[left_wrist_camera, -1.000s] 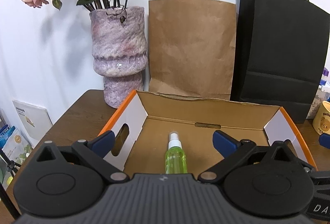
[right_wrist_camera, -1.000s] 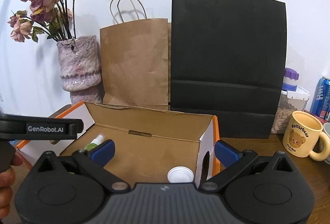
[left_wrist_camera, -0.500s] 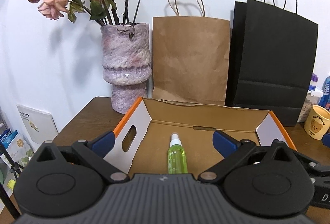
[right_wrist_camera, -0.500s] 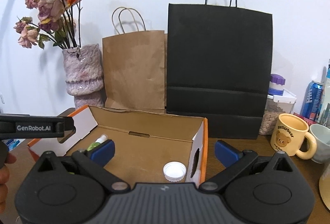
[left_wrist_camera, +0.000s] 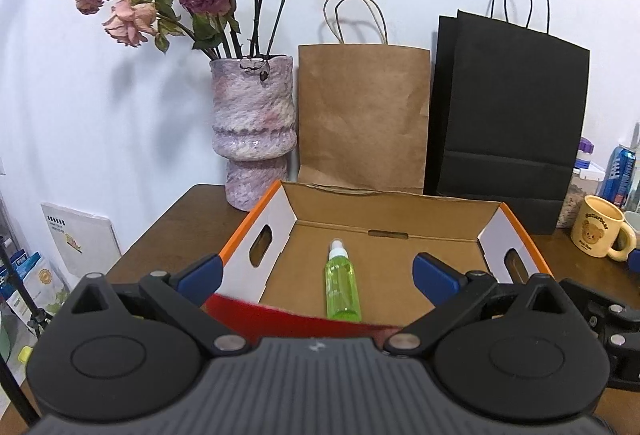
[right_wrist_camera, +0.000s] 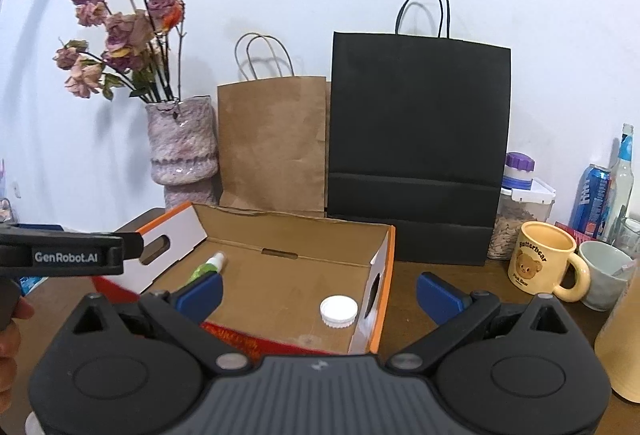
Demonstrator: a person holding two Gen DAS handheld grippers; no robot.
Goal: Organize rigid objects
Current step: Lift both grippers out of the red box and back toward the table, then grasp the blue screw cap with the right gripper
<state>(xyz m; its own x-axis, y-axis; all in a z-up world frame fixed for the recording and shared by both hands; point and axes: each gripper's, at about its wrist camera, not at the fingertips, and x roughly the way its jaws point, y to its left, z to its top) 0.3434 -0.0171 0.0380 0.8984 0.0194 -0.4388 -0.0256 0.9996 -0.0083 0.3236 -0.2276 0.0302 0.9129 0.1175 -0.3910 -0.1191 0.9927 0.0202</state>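
An open cardboard box (left_wrist_camera: 392, 211) with orange edges and white end flaps sits on the wooden table; it also shows in the right wrist view (right_wrist_camera: 296, 231). A green spray bottle (left_wrist_camera: 342, 281) lies on the box floor, and it shows in the right wrist view (right_wrist_camera: 208, 266). A white round lid (right_wrist_camera: 338, 311) lies near the box's right end. My left gripper (left_wrist_camera: 318, 275) is open and empty, above the box's near edge. My right gripper (right_wrist_camera: 320, 293) is open and empty, above the box's near right corner. The left gripper body (right_wrist_camera: 68, 254) shows at the left of the right wrist view.
A pink vase with dried roses (left_wrist_camera: 254, 131), a brown paper bag (left_wrist_camera: 362, 119) and a black paper bag (left_wrist_camera: 506, 115) stand behind the box. A yellow bear mug (right_wrist_camera: 546, 261), a white cup (right_wrist_camera: 604, 271), a seed jar (right_wrist_camera: 520, 211), a blue can (right_wrist_camera: 590, 195) and a bottle (right_wrist_camera: 622, 171) stand right.
Both grippers have pulled back and risen from the box, so more of the box, table and flowers shows. The box's red near edge has come into view.
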